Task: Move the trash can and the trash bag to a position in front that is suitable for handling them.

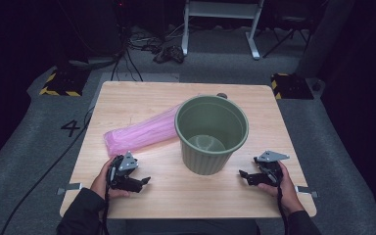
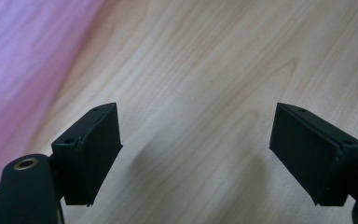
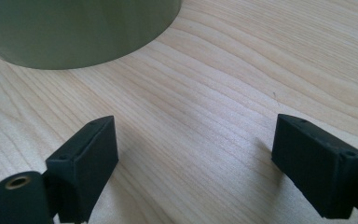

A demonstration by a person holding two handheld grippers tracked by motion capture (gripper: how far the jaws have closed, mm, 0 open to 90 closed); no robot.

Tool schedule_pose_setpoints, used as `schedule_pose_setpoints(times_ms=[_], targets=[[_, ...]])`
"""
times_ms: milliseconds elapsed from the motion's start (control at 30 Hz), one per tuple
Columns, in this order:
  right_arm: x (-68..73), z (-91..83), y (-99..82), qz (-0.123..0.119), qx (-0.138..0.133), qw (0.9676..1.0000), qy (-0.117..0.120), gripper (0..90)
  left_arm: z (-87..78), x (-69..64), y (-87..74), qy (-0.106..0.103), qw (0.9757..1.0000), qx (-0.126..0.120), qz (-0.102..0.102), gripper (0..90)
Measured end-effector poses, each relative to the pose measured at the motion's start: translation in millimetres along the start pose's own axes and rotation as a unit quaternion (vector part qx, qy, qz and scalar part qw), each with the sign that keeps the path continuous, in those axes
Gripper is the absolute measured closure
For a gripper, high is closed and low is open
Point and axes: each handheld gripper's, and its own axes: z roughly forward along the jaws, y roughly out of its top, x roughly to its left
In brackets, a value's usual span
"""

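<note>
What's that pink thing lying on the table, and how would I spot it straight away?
Start at the wooden table and find the green ribbed bin standing near its middle. Left of the bin, with its far end hidden behind it, lies a long flat bundle of translucent pink plastic bags, set slantwise. It is the one soft, pink thing there.

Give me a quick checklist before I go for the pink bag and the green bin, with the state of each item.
1. Left gripper open, nothing between its fingers: ok.
2. Right gripper open and empty: ok.
3. Green bin upright on the table: ok.
4. Bin holds nothing: ok, its bottom shows bare.
5. Pink bag within reach beside the left gripper: ok, not yet touched.
6. Bag's open end found: cannot tell, it lies flat and folded.
</note>
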Motion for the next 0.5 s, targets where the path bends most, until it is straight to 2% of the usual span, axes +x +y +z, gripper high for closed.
schedule_pose_setpoints(times_ms=[67,133,300,500], targets=[[0.3,0.1,0.1,0.001,0.000,1.0000,-0.001,14.2,-0.8,5.1,-1.4,0.016,0.9999,0.001,0.002,15.9],[0.3,0.1,0.1,0.001,0.000,1.0000,-0.001,14.2,-0.6,7.1,-1.6,0.020,0.9998,0.003,0.002,16.1],[0.3,0.1,0.1,0.001,0.000,1.0000,-0.001,14.2,-4.4,19.4,-2.2,0.030,0.9991,-0.002,-0.030,17.8],[0.3,0.1,0.1,0.001,0.000,1.0000,-0.001,14.2,-10.0,28.7,-4.0,0.049,0.9979,-0.013,-0.039,16.5]])
